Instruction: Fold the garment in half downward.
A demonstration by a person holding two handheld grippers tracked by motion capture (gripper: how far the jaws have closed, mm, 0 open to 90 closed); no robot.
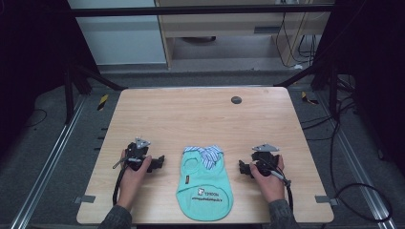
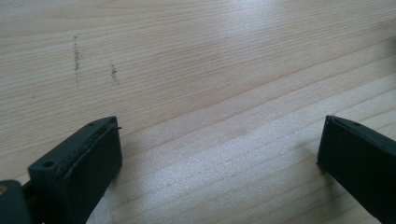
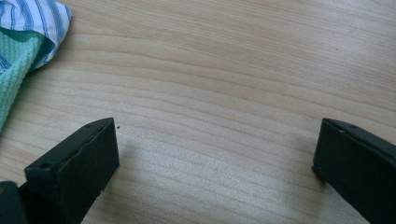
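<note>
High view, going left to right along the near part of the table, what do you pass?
Left tongs → green shirt → right tongs.

Both forearms are showing dark grey sleeves at the wrists. The left gripper [image 1: 157, 163] and right gripper [image 1: 242, 168] are presenting black bodies, each carrying a grey three-cornered plate and trailing a black cable. Jaws are showing flat black rectangular pads with small screw holes.
</note>
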